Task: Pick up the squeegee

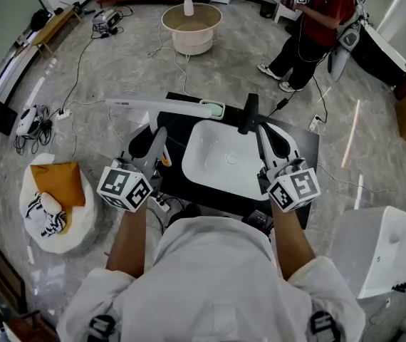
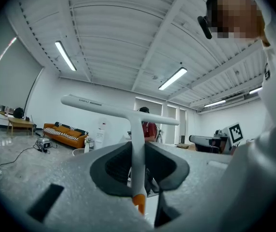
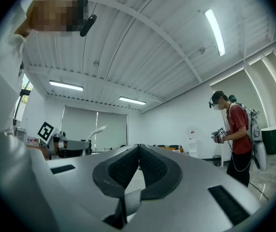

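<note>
The squeegee (image 1: 162, 106) is white and T-shaped, with a long blade and an orange band low on its handle. My left gripper (image 1: 157, 135) is shut on that handle and holds the blade level over the back left of the black counter (image 1: 189, 123). In the left gripper view the handle (image 2: 137, 153) stands upright between the pads, with the blade (image 2: 104, 108) across the top. My right gripper (image 1: 262, 130) hovers over the right side of the white sink (image 1: 197, 168), beside the black faucet (image 1: 249, 114). Its jaw tips (image 3: 139, 147) meet with nothing between them.
A person in a red shirt (image 1: 317, 20) stands at the back right holding other grippers. A round beige table (image 1: 191, 26) with a vase is behind the counter. A white box (image 1: 381, 251) sits at right and a cushion pile (image 1: 57, 198) at left. Cables lie on the floor.
</note>
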The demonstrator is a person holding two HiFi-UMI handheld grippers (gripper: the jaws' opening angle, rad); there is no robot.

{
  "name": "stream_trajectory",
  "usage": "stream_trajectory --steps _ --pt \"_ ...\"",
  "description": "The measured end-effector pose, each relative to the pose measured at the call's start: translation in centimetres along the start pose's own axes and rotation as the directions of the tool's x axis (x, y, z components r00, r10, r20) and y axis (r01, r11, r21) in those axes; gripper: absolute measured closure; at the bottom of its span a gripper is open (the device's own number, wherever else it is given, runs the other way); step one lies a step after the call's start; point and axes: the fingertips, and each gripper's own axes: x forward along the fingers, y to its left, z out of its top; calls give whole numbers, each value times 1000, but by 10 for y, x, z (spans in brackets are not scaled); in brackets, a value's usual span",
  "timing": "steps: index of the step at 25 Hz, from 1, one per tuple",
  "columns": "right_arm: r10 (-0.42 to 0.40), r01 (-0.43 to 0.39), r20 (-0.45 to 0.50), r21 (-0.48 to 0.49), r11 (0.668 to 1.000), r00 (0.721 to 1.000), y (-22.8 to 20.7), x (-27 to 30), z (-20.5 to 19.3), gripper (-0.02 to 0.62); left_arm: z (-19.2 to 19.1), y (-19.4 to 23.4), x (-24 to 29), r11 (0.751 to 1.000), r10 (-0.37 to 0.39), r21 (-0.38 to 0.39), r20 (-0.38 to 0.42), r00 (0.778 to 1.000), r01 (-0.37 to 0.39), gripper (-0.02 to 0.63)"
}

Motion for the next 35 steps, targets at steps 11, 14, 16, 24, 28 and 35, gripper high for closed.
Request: stream_trajectory --steps 11,14,16,24,28,35 --pt "22 -22 -22 29 999 1000 3 -1 -13 581 -12 0 2 999 -14 -38 -16 1000 13 517" --pt "24 -23 -27 34 999 999 3 -1 -16 581 -16 0 3 999 -15 -50 -23 1000 14 517" --pt "27 -26 -33 38 999 999 3 -2 -19 581 -20 -1 2 998 -18 -55 -29 999 16 517" --pt "27 -25 -36 51 998 999 3 -1 -28 581 -27 0 4 997 -31 -72 -41 999 28 517" --pt "33 -31 -34 61 998 999 3 2 -30 581 -31 3 2 996 -27 -88 -42 999 24 517" --pt "51 -48 -45 79 996 998 6 8 -37 581 -36 9 0 992 -18 -125 -46 999 12 517"
